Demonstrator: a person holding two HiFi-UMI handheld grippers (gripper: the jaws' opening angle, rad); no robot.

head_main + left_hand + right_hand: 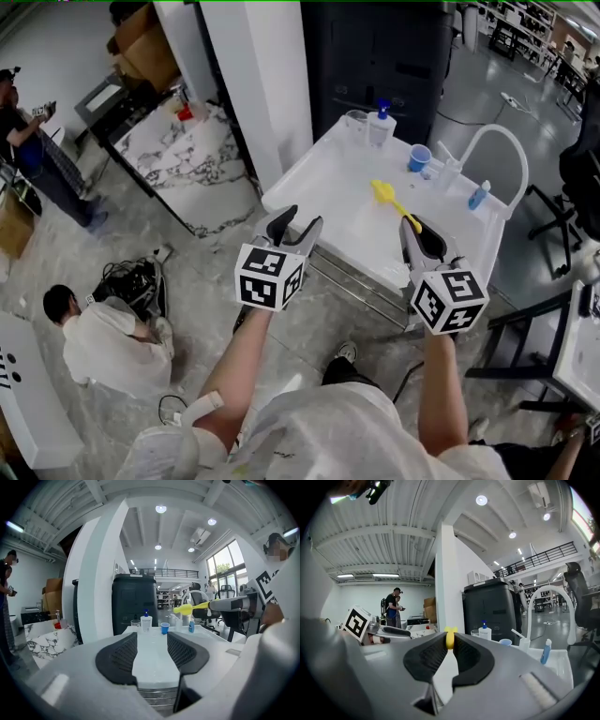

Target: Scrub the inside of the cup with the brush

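The left claw (300, 221) hangs over the near edge of the white counter (319, 187), its two pads spread with nothing between them. At its three o'clock, the right claw (411, 225) is pinching the handle of the yellow brush (384, 192), whose head points toward eleven o'clock above the counter. The blue cup (419, 157) stands upright near the counter's far edge, at one o'clock from the brush head and well apart from both claws. A soap bottle (380, 124) stands at the cup's ten o'clock.
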